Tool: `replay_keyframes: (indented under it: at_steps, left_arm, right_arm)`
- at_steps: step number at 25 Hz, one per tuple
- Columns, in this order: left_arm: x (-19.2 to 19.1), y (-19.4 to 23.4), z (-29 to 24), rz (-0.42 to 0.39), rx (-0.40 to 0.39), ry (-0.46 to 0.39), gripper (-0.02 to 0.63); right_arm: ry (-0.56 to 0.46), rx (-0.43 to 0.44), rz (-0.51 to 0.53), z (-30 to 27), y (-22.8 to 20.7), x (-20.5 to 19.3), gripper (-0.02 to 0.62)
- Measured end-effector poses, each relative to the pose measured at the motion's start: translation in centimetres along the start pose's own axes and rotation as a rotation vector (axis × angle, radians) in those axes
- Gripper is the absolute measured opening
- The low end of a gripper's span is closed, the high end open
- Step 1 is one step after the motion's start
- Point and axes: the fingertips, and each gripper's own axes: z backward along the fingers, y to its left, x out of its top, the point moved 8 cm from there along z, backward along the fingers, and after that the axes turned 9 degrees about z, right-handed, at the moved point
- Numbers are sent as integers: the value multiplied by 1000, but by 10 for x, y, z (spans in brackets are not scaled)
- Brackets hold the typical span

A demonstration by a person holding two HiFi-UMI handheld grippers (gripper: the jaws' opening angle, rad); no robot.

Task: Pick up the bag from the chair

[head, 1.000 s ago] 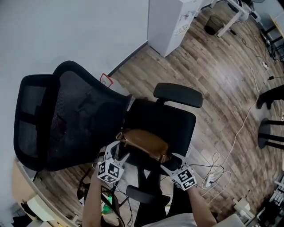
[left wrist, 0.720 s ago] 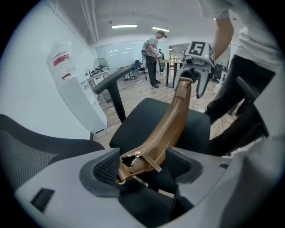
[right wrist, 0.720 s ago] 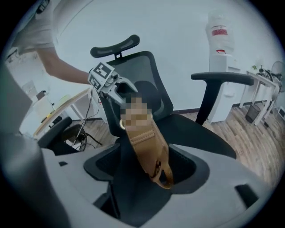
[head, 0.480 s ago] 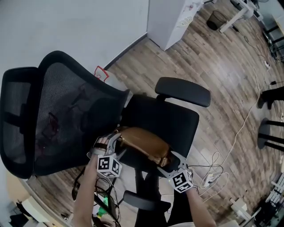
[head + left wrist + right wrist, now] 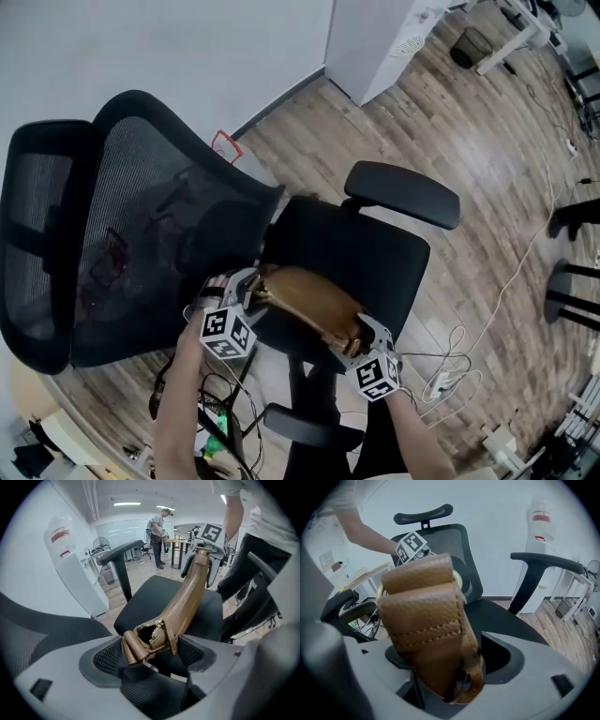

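A brown leather bag [image 5: 309, 300] lies across the front of the black office chair's seat [image 5: 375, 253]. My left gripper [image 5: 251, 286] is at the bag's left end and my right gripper [image 5: 361, 333] at its right end. In the left gripper view the zipped bag end [image 5: 154, 639] sits between the wide jaws of the left gripper [image 5: 150, 656], which have just been opening, and pad mesh shows on both sides. In the right gripper view the bag's strapped end [image 5: 426, 625] fills most of the right gripper [image 5: 450, 667], whose jaws have also been opening, with a gap at the right jaw.
The chair's mesh backrest [image 5: 141, 234] rises to the left, with one armrest [image 5: 403, 192] beyond the seat and another [image 5: 305, 427] near me. A white cabinet [image 5: 384, 37] stands against the wall. Cables [image 5: 450, 370] trail over the wooden floor, and other chair bases [image 5: 572, 281] are at the right.
Both grippers have come down and in, from just short of the bag to around its two ends. The bag has stayed on the seat.
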Motion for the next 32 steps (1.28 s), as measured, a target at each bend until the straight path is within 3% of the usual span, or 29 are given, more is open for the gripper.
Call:
replay_keyframes:
  at_steps: [4,10,14,17,20,23,26,32]
  left_arm:
    - [0,7,-13,144,-48,-22,341]
    - [14,-5,-14,220,-49,-104,341]
    - [15,-26,-9,374,-32,-208,341]
    - [16,-47,-4,480,-30,-299,341]
    - [13,-62,-9,449,-60,-267,341]
    - [4,-62,-21,454,-103,-210,341]
    - [9,-68,-31,440,-139,-209,341]
    - [12,-70,-39,492,-75,-246,341]
  right_arm:
    - [-11,-10,4,0,-3,-2,368]
    - [-32,54,53,9,-43,-12,311]
    - [-16,91,135,11,-67,-17,299]
    - [27,64,149,16,-91,-20,312]
    - [42,44,136,21,-110,-22,311]
    - [51,98,186,18,-110,-17,313]
    - [50,132,193,14,-108,-16,322]
    - [64,149,157,1,-101,-22,372]
